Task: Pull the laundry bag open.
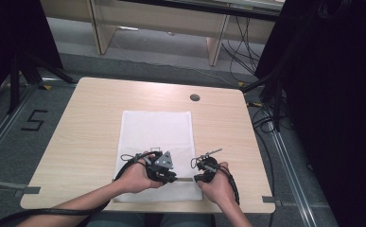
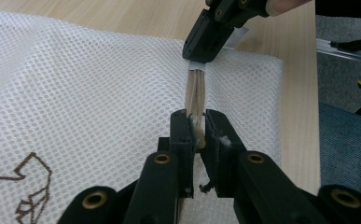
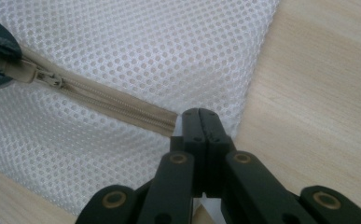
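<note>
Forearms enter from the near edge of the high view, each hand wrapped around a gripper over the near end of a white mesh laundry bag [image 1: 156,137]. That bag lies flat on a light wooden table [image 1: 81,142], lengthwise away from the person, its near edge close to the table's near edge.

Left gripper [image 1: 170,177]: held by the left hand [image 1: 135,177], grey three-cornered plate on top, cable trailing off to the lower left. In the left gripper view its jaws are clamped on the beige zipper [image 2: 195,100], pinching the tape at the slider end; the tape rises between the jaws and runs straight ahead to the other gripper.

Right gripper [image 1: 196,178]: held by the right hand [image 1: 218,187], beside the bag's near right corner. In the right gripper view its jaws are pressed together on the end of the zipper tape where the white tab sits at the bag's edge. The zipper's teeth appear closed along the stretch between the two grippers, with the slider near the left gripper's jaws at the upper left of that view.

Bag detail: a brown outline drawing shows on the mesh at the lower left of the left gripper view.

Beyond the bag, a round grommet hole [image 1: 195,97] sits near the table's far edge. Farther off stand wooden furniture [image 1: 161,21], floor cables and dark curtains at both sides. A "5" [image 1: 33,120] is marked on the floor to the left.
</note>
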### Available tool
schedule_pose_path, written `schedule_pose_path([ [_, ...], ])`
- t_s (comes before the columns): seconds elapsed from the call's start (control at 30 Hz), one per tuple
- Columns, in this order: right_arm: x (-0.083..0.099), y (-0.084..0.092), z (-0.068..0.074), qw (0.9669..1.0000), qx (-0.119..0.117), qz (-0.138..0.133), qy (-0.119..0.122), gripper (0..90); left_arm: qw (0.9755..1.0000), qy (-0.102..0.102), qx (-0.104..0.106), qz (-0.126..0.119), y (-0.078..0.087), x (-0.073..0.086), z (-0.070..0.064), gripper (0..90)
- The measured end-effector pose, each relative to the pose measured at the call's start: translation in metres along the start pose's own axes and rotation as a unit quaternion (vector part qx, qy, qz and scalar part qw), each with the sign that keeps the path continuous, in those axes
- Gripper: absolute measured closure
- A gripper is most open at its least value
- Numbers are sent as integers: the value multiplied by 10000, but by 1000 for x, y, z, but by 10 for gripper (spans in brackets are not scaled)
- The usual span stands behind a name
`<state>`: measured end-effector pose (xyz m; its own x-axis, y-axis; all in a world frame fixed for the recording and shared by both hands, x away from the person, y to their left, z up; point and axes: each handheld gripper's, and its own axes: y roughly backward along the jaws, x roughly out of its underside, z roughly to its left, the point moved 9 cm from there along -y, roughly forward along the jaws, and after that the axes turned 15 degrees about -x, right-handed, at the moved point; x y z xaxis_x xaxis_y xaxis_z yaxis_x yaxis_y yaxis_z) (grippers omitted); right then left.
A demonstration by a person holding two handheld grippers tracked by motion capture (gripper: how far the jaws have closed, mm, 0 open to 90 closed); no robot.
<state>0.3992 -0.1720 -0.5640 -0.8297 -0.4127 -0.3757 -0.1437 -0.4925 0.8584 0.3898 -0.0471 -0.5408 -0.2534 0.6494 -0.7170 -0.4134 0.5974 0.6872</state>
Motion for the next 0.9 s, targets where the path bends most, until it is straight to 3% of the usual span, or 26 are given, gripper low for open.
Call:
schedule_pose_path([
  [0.03,0,0,0,10000,15,7,10,900,9999,-115,-12,-25,1,0,2,818],
  [0.13,0,0,0,10000,18,17,-17,900,10000,57,5,-52,2,0,0,818],
  [0.2,0,0,0,10000,19,18,-14,900,9999,-110,-6,-20,3,1,2,818],
  [0.23,0,0,0,10000,18,18,-13,900,10000,3,-8,11,3,2,1,818],
  [0.27,0,0,0,10000,19,19,-13,900,9999,-153,-15,-5,4,2,3,818],
  [0.3,0,0,0,10000,16,20,-17,900,10000,-5,-8,11,4,2,2,818],
  [0.4,0,0,0,10000,20,18,-9,900,10000,43,6,-32,6,2,2,818],
  [0.43,0,0,0,10000,21,16,-9,900,10000,-53,-4,-43,6,3,3,818],
  [0.47,0,-1,-3,9999,74,-2,147,900,10000,-6,-7,-3,7,4,3,818],
  [0.57,0,-1,-4,9997,53,14,240,900,10000,-4,15,-13,7,4,2,818],
  [0.6,0,-1,-5,9995,38,22,314,900,10000,-89,-3,-16,7,4,3,818],
  [0.63,0,-1,-5,9996,49,14,278,900,10000,44,19,-45,7,3,1,818],
  [0.7,0,-2,-4,9998,87,-25,179,900,9999,-108,-24,9,8,5,3,818],
  [0.77,0,-2,-4,9998,85,-21,172,900,10000,76,13,-30,8,4,1,818],
  [0.8,0,-1,-3,9998,80,-20,175,900,10000,-8,0,-10,9,5,3,818],
  [0.9,0,-1,-3,9998,86,-15,159,900,10000,26,2,-30,10,5,3,818],
])
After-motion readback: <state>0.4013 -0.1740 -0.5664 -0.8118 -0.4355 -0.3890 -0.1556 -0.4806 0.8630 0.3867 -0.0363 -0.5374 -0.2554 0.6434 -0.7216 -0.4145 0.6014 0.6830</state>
